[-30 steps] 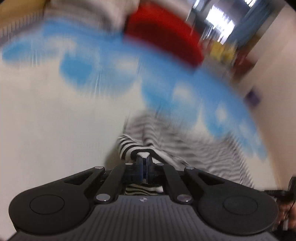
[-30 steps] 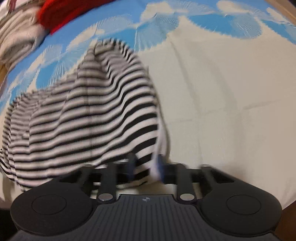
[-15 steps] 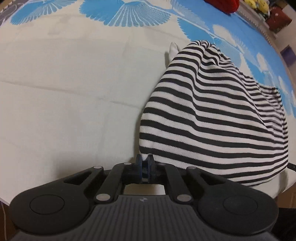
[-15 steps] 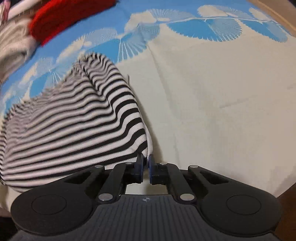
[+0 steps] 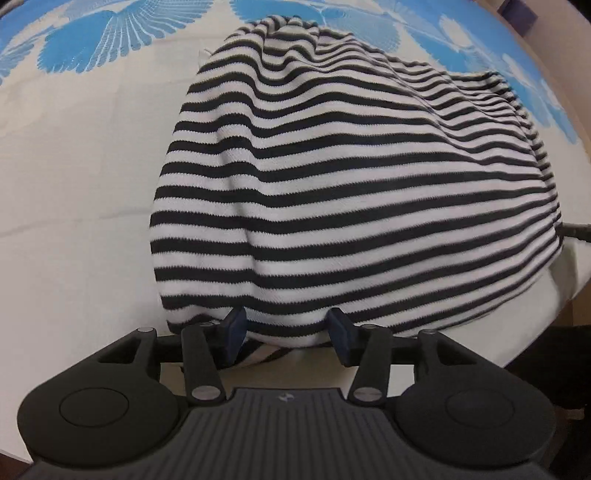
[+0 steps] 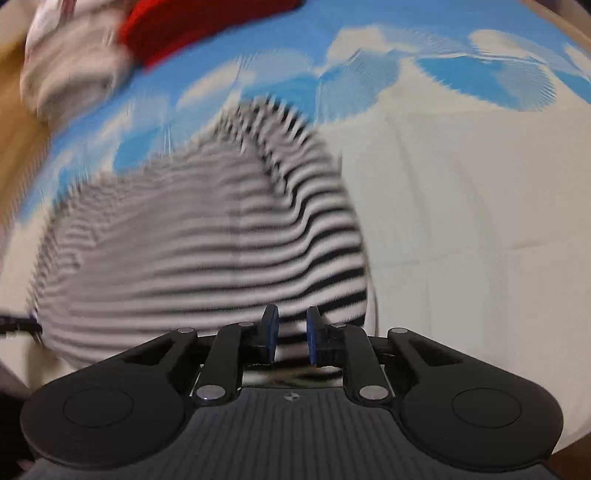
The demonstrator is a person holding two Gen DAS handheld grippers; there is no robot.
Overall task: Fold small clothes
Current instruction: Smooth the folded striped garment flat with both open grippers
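Striped garment (image 5: 351, 192) on bedspread (image 5: 74, 184); left claw (image 5: 286, 332), right claw (image 6: 291, 334) just opening, gripping nothing.

A cream bedsheet (image 5: 74, 192) fills most of the left wrist view, creased, with blue fan-shaped prints (image 5: 92, 44) arcing from ten o'clock to two o'clock. At one o'clock, a dark purple object (image 5: 519, 7) sits past the bed's edge. In the blurred right wrist view, a red cloth (image 6: 199, 26) lies at eleven o'clock, a pale bundle of fabric (image 6: 70, 70) just beside it at ten o'clock, and a wooden surface (image 6: 16, 122) shows at nine o'clock. The light is soft and even.
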